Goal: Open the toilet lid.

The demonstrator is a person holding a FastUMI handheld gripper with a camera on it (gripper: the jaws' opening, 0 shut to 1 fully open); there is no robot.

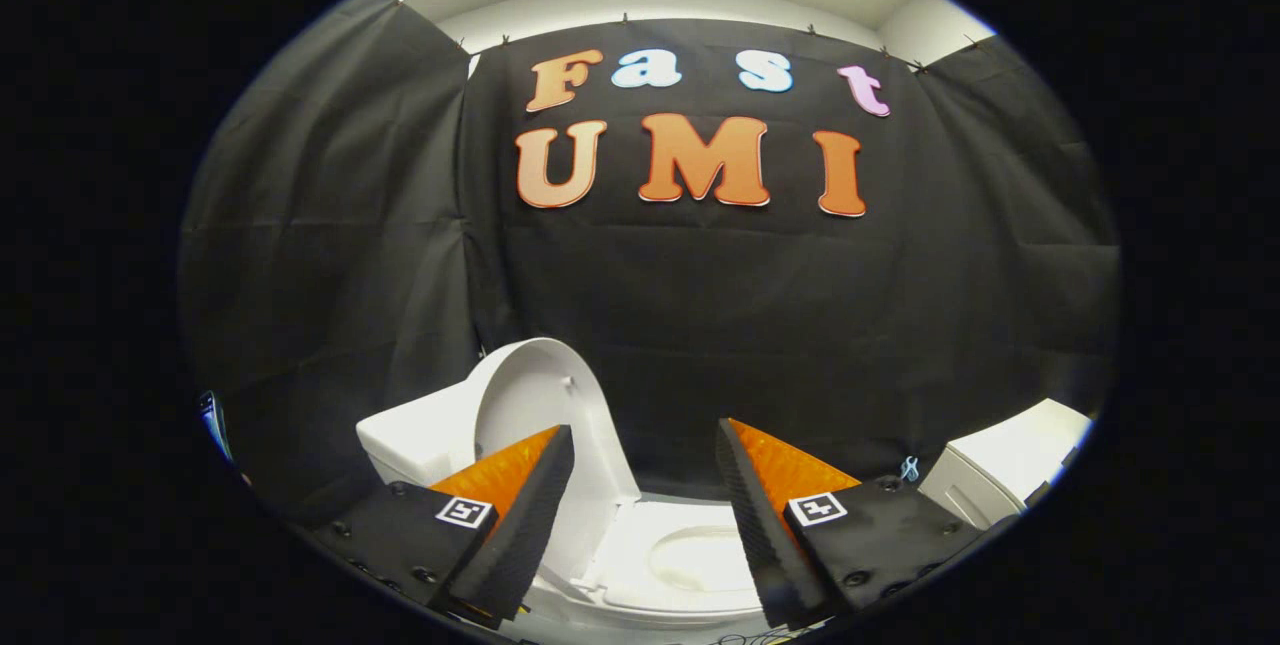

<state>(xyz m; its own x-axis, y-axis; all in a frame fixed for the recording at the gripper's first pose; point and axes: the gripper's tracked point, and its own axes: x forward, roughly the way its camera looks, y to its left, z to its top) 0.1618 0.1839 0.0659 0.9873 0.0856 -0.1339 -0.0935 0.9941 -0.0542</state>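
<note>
A white toilet stands low ahead of me. Its lid point(545, 405) is raised upright and leans back against the white tank point(415, 440). The seat point(630, 550) lies flat around the open bowl point(700, 557), seen between and below my fingers. My gripper point(645, 450) is open, with a wide gap and nothing held. The left finger point(520, 500), orange with a black ribbed pad, overlaps the lower part of the lid in the view; whether it touches the lid I cannot tell. The right finger point(765, 495) hangs over the bowl's right side.
Black cloth walls close the booth behind the toilet and on both sides. A white box-like unit point(1010, 460) stands to the right of the toilet. A small blue clip point(909, 469) sits by that unit's near corner.
</note>
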